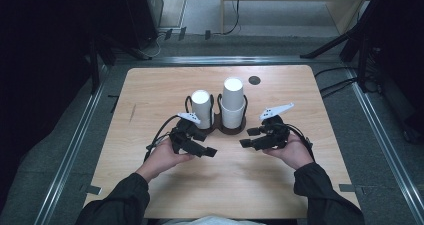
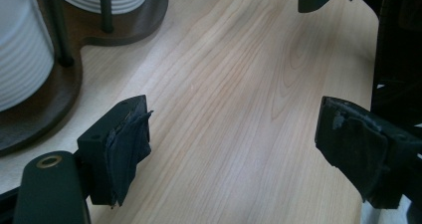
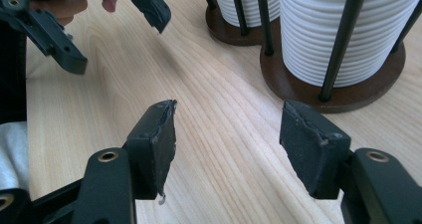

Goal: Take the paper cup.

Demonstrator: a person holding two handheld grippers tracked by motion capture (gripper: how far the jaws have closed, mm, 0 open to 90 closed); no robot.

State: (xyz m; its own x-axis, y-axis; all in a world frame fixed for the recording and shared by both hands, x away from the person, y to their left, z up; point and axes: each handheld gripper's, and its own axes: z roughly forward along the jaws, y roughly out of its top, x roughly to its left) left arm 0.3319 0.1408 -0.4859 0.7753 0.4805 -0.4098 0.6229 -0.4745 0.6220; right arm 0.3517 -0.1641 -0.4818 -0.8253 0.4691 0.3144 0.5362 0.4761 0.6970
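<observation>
Pale wood covers the table, and dark floor and black stands are seen all around it. Near the middle, toward 12 o'clock from the hands, a dark brown holder with thin black rods is placed, and two stacks of white paper cups are kept in it. The left cup stack is lower, and the right cup stack is taller. The left gripper is held at about 7 o'clock from the holder, and the right gripper at about 5 o'clock; neither is touching the cups. In the left gripper view its fingers are spread wide with nothing between them, and bare wood is seen in the gap. In the right gripper view its fingers are also spread wide and empty, with the holder's base just ahead at 1 o'clock. The cups are probably very light and thin, so they could be crushed by a hard squeeze. They may also stick together, so more than one might be lifted. A soft hold near the top rim of the top cup would likely be best, reached from above between the rods. The tops of both stacks are cut off in the gripper views, and the number of cups cannot be counted. The small dark round spot at 1 o'clock on the table is hard to make out.
</observation>
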